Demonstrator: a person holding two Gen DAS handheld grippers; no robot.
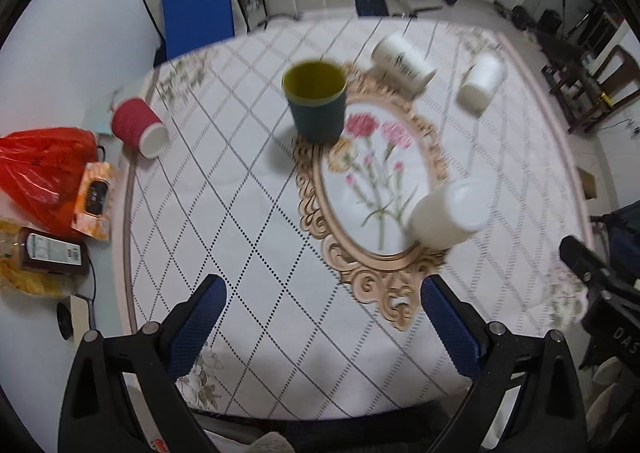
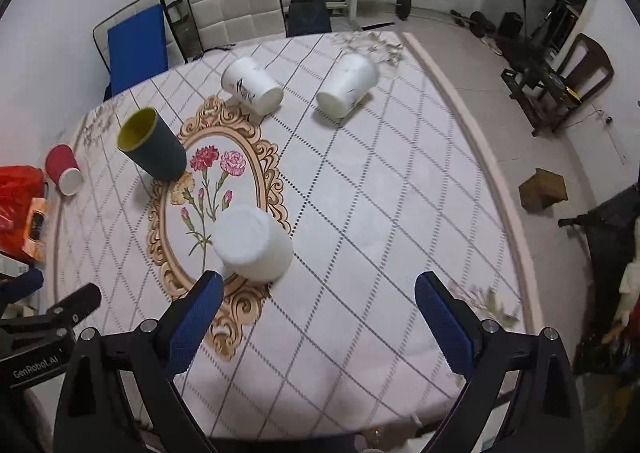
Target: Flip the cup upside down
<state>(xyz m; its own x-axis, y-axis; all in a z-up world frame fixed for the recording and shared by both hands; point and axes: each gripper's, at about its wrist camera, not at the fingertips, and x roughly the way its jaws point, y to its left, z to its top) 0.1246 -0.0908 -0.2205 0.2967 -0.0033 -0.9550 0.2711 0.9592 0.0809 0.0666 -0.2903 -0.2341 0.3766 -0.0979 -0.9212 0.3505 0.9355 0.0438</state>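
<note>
A dark green cup with a yellow inside (image 1: pixel 316 97) (image 2: pixel 152 147) stands upright, mouth up, at the edge of the floral oval on the tablecloth. Three white cups stand upside down: one near me (image 1: pixel 448 213) (image 2: pixel 254 245), one with black print (image 1: pixel 404 61) (image 2: pixel 252 87), one plain (image 1: pixel 482 79) (image 2: pixel 348 85). A red ribbed cup (image 1: pixel 138 127) (image 2: pixel 64 169) stands upside down at the table's left edge. My left gripper (image 1: pixel 320 317) is open and empty, well short of the green cup. My right gripper (image 2: pixel 318 317) is open and empty, just in front of the near white cup.
The table wears a white cloth with a diamond pattern (image 1: pixel 224 181) (image 2: pixel 380 213). A red plastic bag (image 1: pixel 36 169), an orange packet and a brown bottle (image 1: pixel 52 253) lie off its left edge. Chairs (image 2: pixel 236 1) stand behind the table. A cardboard box (image 2: pixel 542 189) sits on the floor at right.
</note>
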